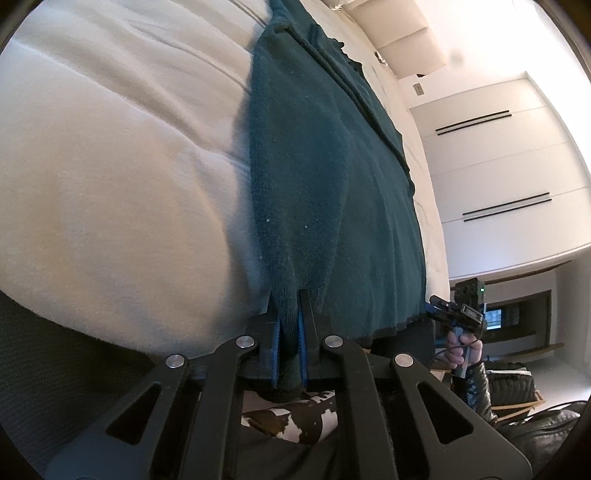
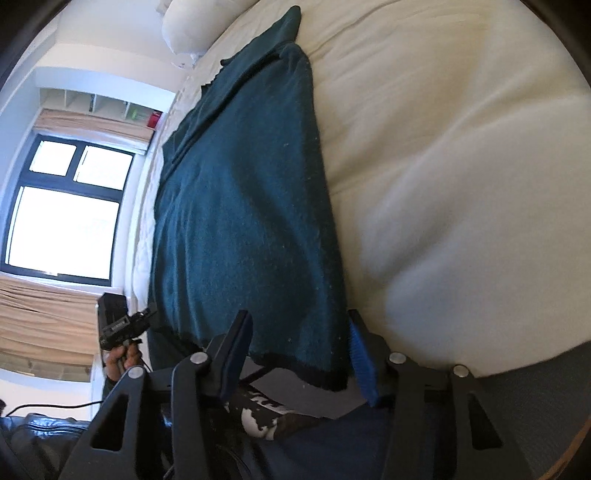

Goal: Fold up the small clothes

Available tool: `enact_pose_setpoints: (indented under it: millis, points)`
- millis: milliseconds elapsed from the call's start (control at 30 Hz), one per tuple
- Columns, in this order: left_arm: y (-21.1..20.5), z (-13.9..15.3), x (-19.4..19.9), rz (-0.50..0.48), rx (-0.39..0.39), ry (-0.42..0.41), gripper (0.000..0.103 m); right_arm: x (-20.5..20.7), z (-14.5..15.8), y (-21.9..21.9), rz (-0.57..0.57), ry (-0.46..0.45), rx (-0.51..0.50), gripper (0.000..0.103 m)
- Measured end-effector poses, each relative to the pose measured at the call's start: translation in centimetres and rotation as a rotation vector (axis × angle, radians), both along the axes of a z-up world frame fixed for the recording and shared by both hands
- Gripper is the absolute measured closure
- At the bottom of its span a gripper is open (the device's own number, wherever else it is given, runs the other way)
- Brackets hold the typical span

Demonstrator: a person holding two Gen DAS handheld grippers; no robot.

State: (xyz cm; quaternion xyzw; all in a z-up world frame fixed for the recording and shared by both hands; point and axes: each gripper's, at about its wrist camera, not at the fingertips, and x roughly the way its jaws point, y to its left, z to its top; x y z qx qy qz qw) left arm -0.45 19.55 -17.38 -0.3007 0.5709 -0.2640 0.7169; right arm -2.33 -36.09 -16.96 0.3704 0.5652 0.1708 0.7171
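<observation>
A dark teal knitted garment (image 1: pixel 325 177) lies stretched out on a white bed (image 1: pixel 110 166). My left gripper (image 1: pixel 288 306) is shut on the near hem corner of the garment, with the cloth pinched between its blue pads. In the right wrist view the same garment (image 2: pixel 243 206) lies on the bed (image 2: pixel 461 166). My right gripper (image 2: pixel 299 332) is open, its fingers spread on either side of the other near hem corner, which sits between them.
A white wardrobe wall (image 1: pixel 498 166) stands beyond the bed. A window (image 2: pixel 66 214) with beige blinds is at the other side. White pillows (image 2: pixel 192 26) lie at the bed's far end. The right gripper (image 1: pixel 458 314) shows in the left wrist view, the left gripper (image 2: pixel 122 325) in the right wrist view.
</observation>
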Motion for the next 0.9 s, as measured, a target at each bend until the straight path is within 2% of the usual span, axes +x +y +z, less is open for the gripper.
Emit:
enact_pose_setpoints:
  millis: [33, 100, 133, 200, 267, 733, 900]
  points:
    - [0.0, 0.1, 0.0, -0.001, -0.001, -0.002, 0.097, 0.0, -0.1, 0.0, -0.004, 0.001, 0.005, 0.05]
    - [-0.1, 0.3, 0.0, -0.008, 0.001, -0.009, 0.097, -0.1, -0.1, 0.1, 0.006, 0.001, -0.002, 0.068]
    - [-0.1, 0.4, 0.0, -0.011, 0.001, -0.011, 0.097, -0.2, 0.0, 0.3, 0.018, 0.002, -0.002, 0.07]
    - [-0.1, 0.5, -0.1, -0.02, 0.002, -0.017, 0.097, -0.3, 0.2, 0.8, 0.041, -0.001, -0.016, 0.083]
    - [-0.1, 0.6, 0.0, -0.024, 0.002, -0.018, 0.097, -0.3, 0.5, 1.1, 0.042, -0.015, -0.027, 0.091]
    - [0.5, 2.3, 0.1, -0.059, -0.039, -0.069, 0.098, 0.7, 4.1, 2.5, 0.033, -0.175, 0.04, 0.094]
    - [1.4, 3.7, 0.9, -0.017, -0.198, -0.106, 0.098, 1.5, 4.4, 2.0, -0.01, -0.228, 0.103, 0.094]
